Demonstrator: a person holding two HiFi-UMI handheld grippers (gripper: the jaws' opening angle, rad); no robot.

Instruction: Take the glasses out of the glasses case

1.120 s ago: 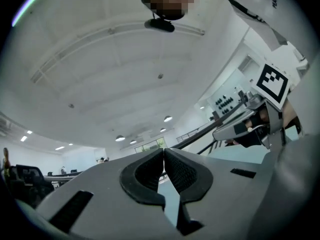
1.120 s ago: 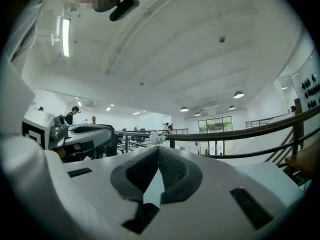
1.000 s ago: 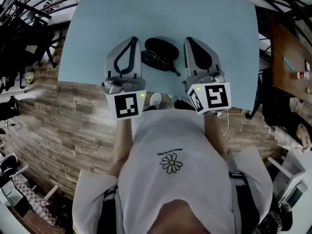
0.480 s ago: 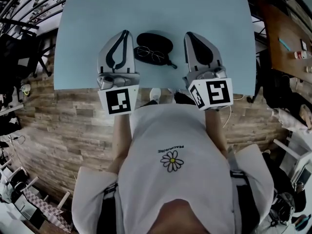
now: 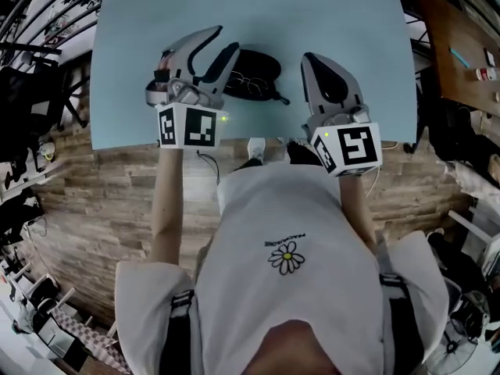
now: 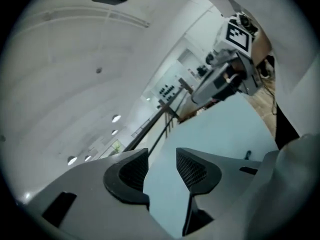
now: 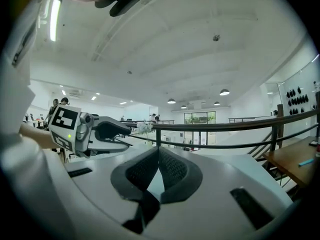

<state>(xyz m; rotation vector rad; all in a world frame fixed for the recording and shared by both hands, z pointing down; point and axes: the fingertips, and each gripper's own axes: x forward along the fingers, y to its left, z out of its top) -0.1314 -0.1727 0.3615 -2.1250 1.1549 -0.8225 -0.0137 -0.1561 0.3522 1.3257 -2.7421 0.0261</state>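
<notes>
- Head view: the glasses (image 5: 254,84) lay, as it seemed, in the open black case (image 5: 262,59) on the bench (image 5: 328,14), between the two tools. The left gripper (image 5: 225,39) was rolled onto its side just beside the case. The right gripper (image 5: 312,59) pointed forward, near the case but apart from it.
- Left gripper view: the jaws had just been opening and stood apart, with only bench between them. I think they should close gently on a thin part of the frame, not on a lens.
- Right gripper view: the jaws were closed together on nothing.
</notes>
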